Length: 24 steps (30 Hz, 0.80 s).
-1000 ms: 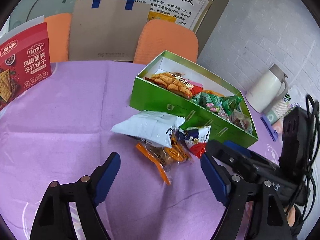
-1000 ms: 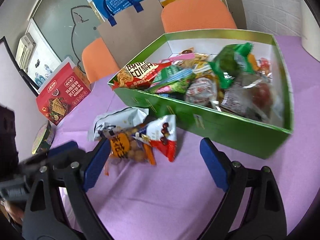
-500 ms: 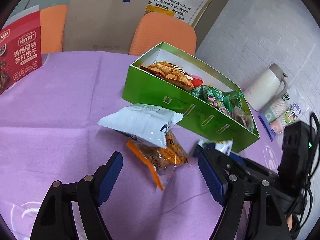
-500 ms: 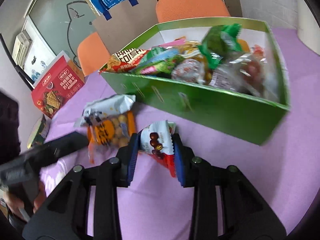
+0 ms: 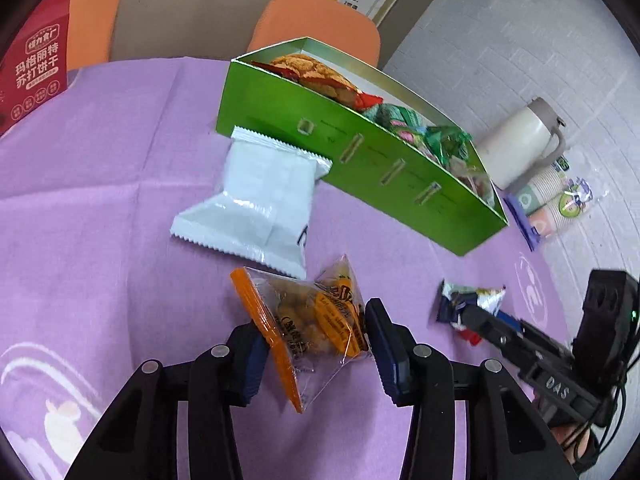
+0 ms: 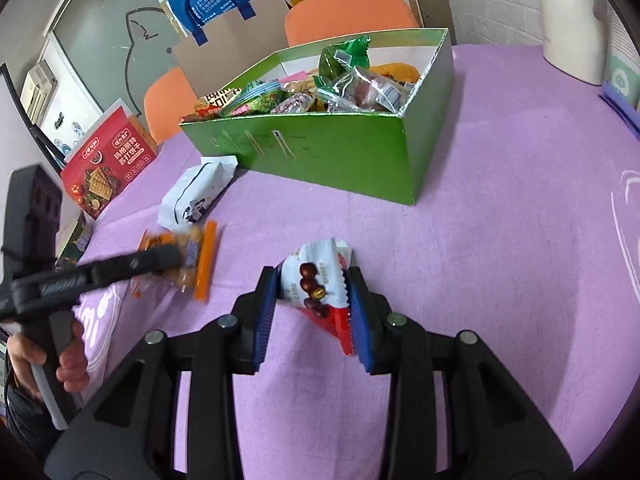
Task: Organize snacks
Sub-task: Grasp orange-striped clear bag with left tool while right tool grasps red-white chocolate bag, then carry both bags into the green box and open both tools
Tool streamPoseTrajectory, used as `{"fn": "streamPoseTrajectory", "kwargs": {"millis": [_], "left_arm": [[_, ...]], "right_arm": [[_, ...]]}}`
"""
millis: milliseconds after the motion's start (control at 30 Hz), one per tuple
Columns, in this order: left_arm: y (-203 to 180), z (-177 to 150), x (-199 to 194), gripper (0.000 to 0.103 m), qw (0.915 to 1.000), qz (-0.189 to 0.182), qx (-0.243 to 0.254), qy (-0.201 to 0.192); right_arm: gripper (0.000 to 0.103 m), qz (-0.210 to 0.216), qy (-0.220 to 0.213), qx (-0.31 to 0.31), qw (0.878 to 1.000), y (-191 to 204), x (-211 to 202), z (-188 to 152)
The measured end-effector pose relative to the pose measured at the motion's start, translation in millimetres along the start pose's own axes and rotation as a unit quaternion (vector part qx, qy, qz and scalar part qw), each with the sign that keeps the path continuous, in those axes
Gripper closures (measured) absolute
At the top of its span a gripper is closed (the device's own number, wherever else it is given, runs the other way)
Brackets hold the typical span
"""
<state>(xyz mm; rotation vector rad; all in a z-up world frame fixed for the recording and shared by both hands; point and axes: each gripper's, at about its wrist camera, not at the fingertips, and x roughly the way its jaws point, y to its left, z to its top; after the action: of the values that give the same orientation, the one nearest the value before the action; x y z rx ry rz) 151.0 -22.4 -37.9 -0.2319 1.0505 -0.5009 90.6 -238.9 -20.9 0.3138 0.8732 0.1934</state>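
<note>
Snacks fill the green box; left claw clamps an orange packet, right claw a red-white packet.

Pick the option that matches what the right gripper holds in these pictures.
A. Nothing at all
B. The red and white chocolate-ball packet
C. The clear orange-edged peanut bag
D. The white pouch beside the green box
B: in the right wrist view the right gripper has both blue pads pressed on the red and white chocolate-ball packet, lifted clear of the purple tablecloth.
</note>
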Motion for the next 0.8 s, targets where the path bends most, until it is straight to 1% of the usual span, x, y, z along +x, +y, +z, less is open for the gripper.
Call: {"fn": "streamPoseTrajectory", "kwargs": {"millis": [33,100,133,200,233,267,400,467,567,667,700,733,767,800], "left_arm": [[-1.8,-8.2,-5.4,0.056,1.0000,0.002,0.007,0.003],[-4.0,-21.3,-14.3,0.049,0.9998,0.007,0.015,0.004],[-5.3,-26.0,-18.7,0.047,0.9998,0.008,0.018,0.004],[-5.3,-33.3,-25.7,0.037,0.9995,0.017,0.027,-0.001],[-5.1,-35.3,-28.1,0.036,0.9993,0.023,0.030,-0.004],[-4.9,-36.0,-29.3,0.034,0.9992,0.024,0.033,-0.004],[-5.8,-34.1,-29.3,0.034,0.9996,0.010,0.025,-0.007],[-7.0,-32.4,-27.3,0.034,0.9996,0.013,0.025,-0.010],[-6.7,-31.5,-20.7,0.034,0.9997,0.011,0.019,-0.004],[-6.4,-33.8,-17.3,0.035,0.9996,0.013,0.023,-0.002],[-6.6,-34.3,-17.6,0.037,0.9995,0.013,0.027,-0.005],[-6.7,-34.5,-17.3,0.040,0.9996,0.011,0.027,-0.004],[-6.7,-34.1,-16.7,0.050,0.9997,0.003,0.025,-0.001],[-7.2,-33.2,-15.8,0.051,0.9997,0.003,0.025,0.000]], "right_arm": [[0.065,-0.002,0.000,-0.003,1.000,1.0,-0.8,-1.2],[0.065,-0.008,0.003,-0.012,1.000,4.7,-0.7,-2.2],[0.063,-0.008,0.005,-0.016,1.000,6.5,-0.9,-3.2],[0.057,-0.009,0.004,-0.020,1.000,9.9,-0.3,-4.6],[0.053,-0.009,0.004,-0.022,1.000,11.3,0.1,-5.2],[0.053,-0.008,0.005,-0.024,1.000,12.6,0.2,-6.8],[0.053,-0.011,0.005,-0.020,1.000,10.8,1.8,-8.8],[0.053,-0.011,0.003,-0.019,1.000,10.0,1.9,-9.5],[0.053,-0.011,0.002,-0.017,1.000,8.1,1.5,-9.5],[0.054,-0.011,-0.001,-0.016,1.000,6.8,2.1,-9.7],[0.056,-0.010,-0.001,-0.015,1.000,6.0,2.5,-10.1],[0.065,-0.008,0.000,-0.015,1.000,5.5,3.5,-10.8],[0.066,-0.007,-0.001,-0.015,1.000,4.8,3.9,-11.4],[0.067,-0.007,-0.002,-0.015,1.000,4.5,3.4,-12.2]]}}
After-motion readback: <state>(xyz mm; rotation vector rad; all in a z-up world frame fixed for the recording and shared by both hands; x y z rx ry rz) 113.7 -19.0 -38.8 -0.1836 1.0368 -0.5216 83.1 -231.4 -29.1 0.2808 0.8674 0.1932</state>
